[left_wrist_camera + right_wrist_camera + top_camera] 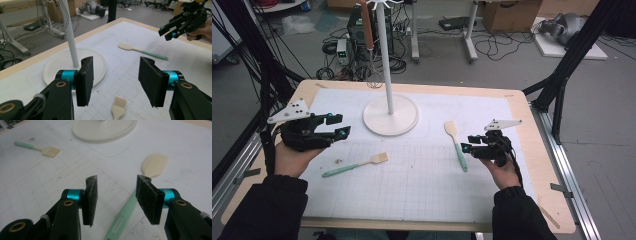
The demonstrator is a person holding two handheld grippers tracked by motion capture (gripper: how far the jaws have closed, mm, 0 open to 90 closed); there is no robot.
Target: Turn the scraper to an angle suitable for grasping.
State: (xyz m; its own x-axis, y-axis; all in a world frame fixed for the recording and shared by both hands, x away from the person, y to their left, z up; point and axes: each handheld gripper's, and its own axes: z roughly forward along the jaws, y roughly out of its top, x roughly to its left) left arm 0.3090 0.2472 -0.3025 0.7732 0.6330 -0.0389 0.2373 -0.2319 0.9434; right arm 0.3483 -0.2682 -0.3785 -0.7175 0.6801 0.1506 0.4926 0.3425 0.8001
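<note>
Left gripper (113,81): jaws apart, nothing gripped; brush (118,107) on mat just below and ahead of them. Right gripper (115,200): jaws apart, empty; spatula (140,192) handle lies beneath the gap, blade ahead to the right, untouched.

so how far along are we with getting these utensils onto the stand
Done: a whisk already hangs from the stand. In hand: nothing yet; the right gripper is open, poised over the spatula's green handle, and the left gripper is open above the brush. Left: grasping both utensils, which lie flat on the mat, and probably hanging them.
</note>
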